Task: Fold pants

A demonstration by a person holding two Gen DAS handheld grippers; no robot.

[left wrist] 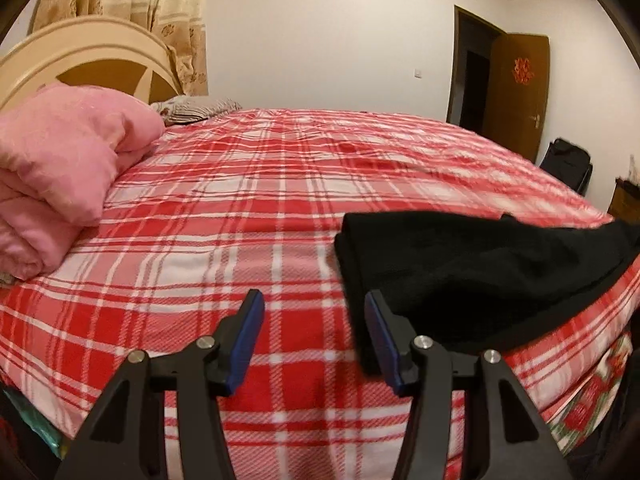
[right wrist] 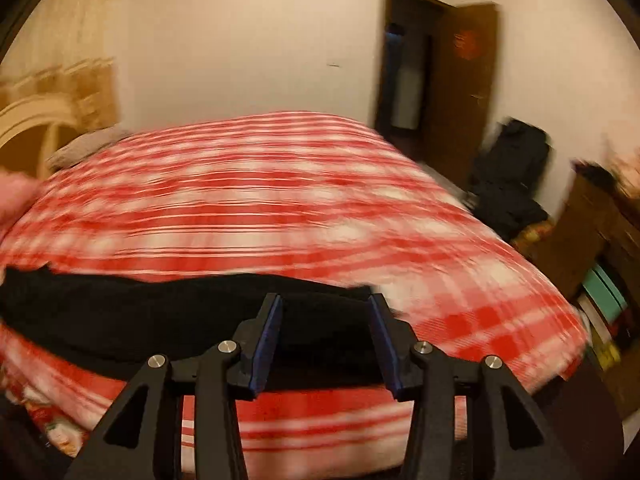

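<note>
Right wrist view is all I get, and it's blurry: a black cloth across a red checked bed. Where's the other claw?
Observer: The left gripper is at the left end of the pants, open and holding nothing.
Operator: Is that end neat?
Observer: It's doubled over, and layered edges show at its corner.
Operator: Anything else on the bed?
Observer: A folded pink quilt lies by the headboard, apart from the pants.
</note>
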